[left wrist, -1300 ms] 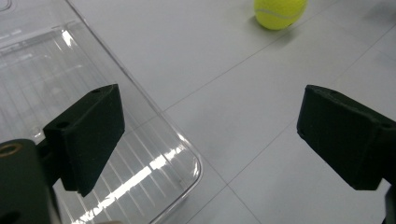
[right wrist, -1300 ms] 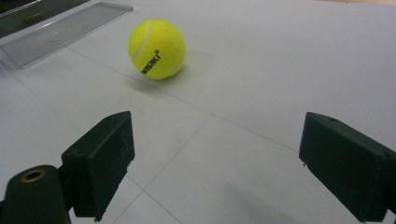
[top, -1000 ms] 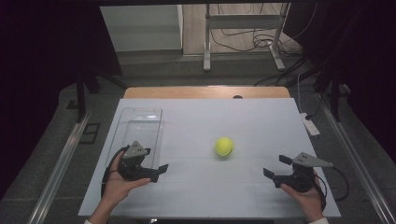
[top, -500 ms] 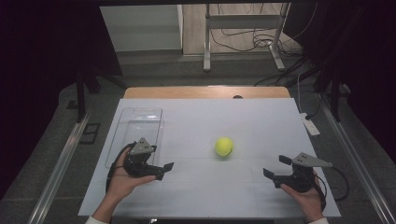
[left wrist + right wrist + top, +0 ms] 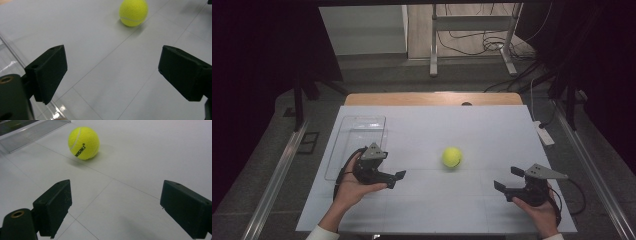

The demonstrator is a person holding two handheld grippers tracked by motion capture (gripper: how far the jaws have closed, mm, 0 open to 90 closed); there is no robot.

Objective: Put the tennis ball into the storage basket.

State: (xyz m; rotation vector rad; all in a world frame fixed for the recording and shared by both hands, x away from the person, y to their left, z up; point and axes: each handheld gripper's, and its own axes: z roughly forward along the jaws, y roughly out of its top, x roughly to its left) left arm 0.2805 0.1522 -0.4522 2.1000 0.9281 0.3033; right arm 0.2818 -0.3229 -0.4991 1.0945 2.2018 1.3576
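A yellow tennis ball (image 5: 452, 157) rests on the white table sheet (image 5: 437, 125), near its middle. My left gripper (image 5: 396, 179) hovers to the ball's left, held in a hand, jaws wide open with nothing between them. In the left gripper view the ball (image 5: 133, 13) lies ahead, beyond the open left gripper (image 5: 112, 57). My right gripper (image 5: 507, 178) sits at the front right, also open and empty. In the right gripper view the ball (image 5: 83, 143) is ahead and to the left of the open right gripper (image 5: 115, 190).
A clear plastic tray (image 5: 357, 140) lies on the sheet's left side, just behind my left hand; its edge (image 5: 10, 62) shows beside the left jaw, and the tray (image 5: 32, 131) is far off in the right gripper view. A white remote-like object (image 5: 543, 132) lies off the sheet's right edge.
My left gripper has shifted to the right, toward the ball, staying open. The right gripper and the ball have not moved.
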